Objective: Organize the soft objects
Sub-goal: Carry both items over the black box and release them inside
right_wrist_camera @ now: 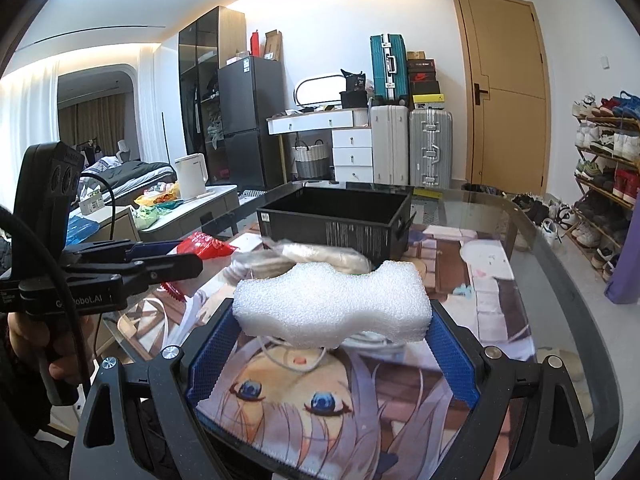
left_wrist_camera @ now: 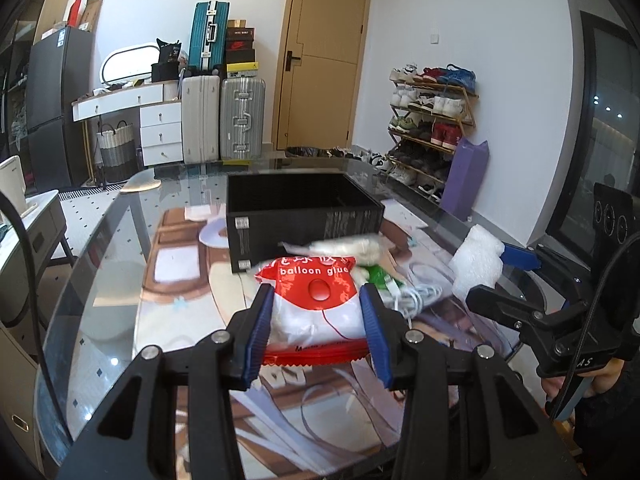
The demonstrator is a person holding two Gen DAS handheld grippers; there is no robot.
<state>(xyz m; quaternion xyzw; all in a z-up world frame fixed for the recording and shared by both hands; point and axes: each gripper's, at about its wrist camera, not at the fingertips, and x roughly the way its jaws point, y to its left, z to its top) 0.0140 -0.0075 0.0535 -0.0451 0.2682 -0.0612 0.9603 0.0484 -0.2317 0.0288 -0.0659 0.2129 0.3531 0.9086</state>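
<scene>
My left gripper is shut on a red and white "balloon glue" bag and holds it above the table; the bag also shows in the right wrist view. My right gripper is shut on a white foam block, lifted over the mat; the block also shows in the left wrist view. A black open box stands behind both, also in the right wrist view. A clear bag of white stuff lies in front of the box.
An anime-print mat covers the glass table. A white cable and a green packet lie beside the bag. A shoe rack, suitcases and a door stand beyond the table.
</scene>
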